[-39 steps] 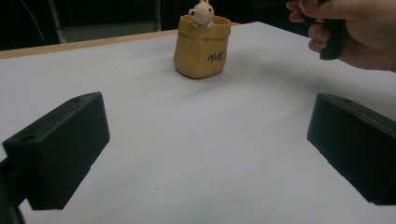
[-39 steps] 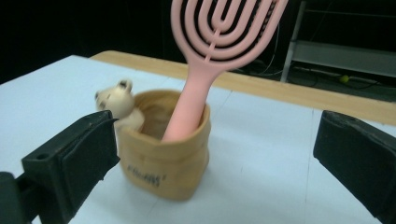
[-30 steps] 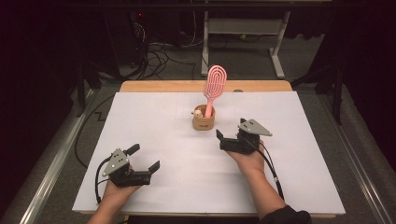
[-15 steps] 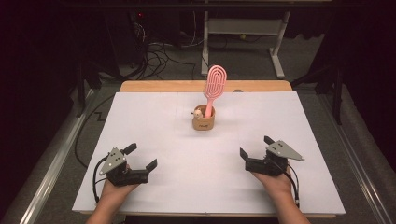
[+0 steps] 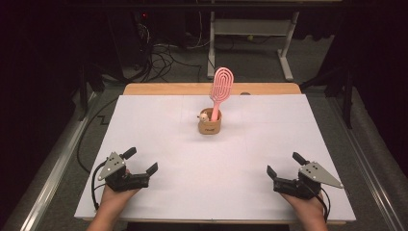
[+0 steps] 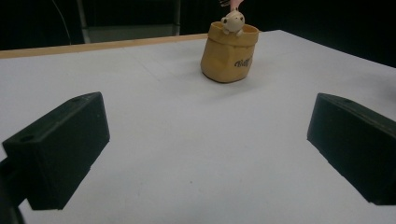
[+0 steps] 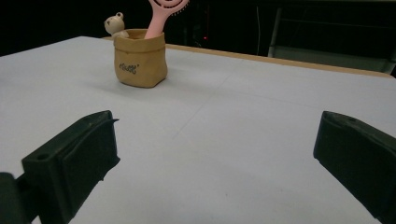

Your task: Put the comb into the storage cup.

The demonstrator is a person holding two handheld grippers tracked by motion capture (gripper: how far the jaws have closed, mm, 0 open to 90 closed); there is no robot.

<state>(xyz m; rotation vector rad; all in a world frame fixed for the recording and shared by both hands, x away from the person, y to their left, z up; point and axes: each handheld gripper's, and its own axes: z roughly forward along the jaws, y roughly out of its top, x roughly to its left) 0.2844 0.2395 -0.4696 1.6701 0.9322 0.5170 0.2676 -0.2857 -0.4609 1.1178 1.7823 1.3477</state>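
Observation:
A small tan pouch-shaped holder (image 5: 210, 126) (image 6: 229, 53) (image 7: 140, 58) stands upright near the middle of the white table, with a little bear figure (image 5: 204, 116) (image 6: 233, 21) (image 7: 114, 23) on its rim. A pink hairbrush (image 5: 221, 90) (image 7: 164, 14) stands in it, handle down, head leaning up and to the right. My left gripper (image 5: 141, 161) (image 6: 205, 154) rests open at the front left of the table, nothing between its jaws. At the front right, my right gripper (image 5: 285, 164) (image 7: 215, 163) is open too and holds nothing. Both are far from the holder.
The white sheet (image 5: 159, 125) covers a wooden tabletop (image 5: 159, 89) whose far edge shows. Beyond it, on the dark floor, are cables (image 5: 168, 53) and a white desk frame (image 5: 250, 33). Metal rails (image 5: 53, 168) run along both sides.
My right gripper has drawn back from beside the holder to the front right of the table. The left gripper has barely shifted. Brush and holder stand as before.

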